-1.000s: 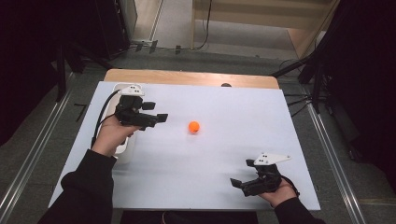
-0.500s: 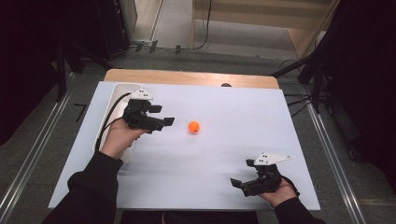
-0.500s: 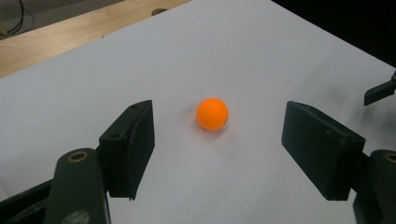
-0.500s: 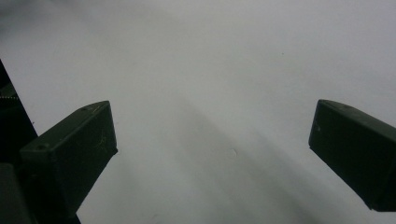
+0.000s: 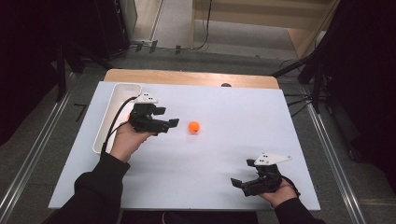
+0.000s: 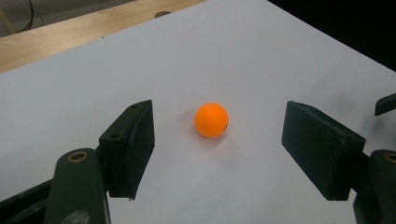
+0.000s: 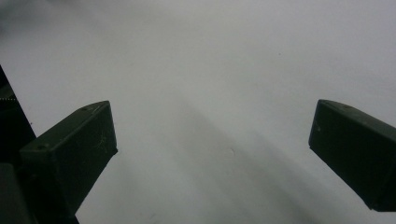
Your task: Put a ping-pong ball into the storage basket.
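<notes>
One orange ball [image 5: 194, 126] lies loose on the white table [image 5: 224, 154], a little left of centre in the high view, and the left tongs [image 5: 170, 125] sit just to its left with their tips pointed at it. In the left gripper view the ball [image 6: 211, 120] sits ahead of the jaws and a touch left of the midline; the jaws stand wide apart and hold nothing.

We judge the step in hand to be the approach for a pick-up. To do it well, we should bring the left tongs forward low over the table until the ball lies squarely between the two pads, nudging the line slightly so the ball is centred. Then we close gently and evenly: a round, light ball is likely to roll or squirt out if one pad meets it first or if the pads catch it above its middle.

The right tongs [image 5: 243, 183] rest near the lower right of the high view, well apart from the ball, with the jaws open and empty over bare table in the right gripper view.

Around the work we see a white tray [image 5: 108, 117] at the left side of the table, just behind the left hand [image 5: 125, 142], and a wooden strip [image 5: 187, 77] along the far edge. Nothing stands between the left tongs and the ball.
</notes>
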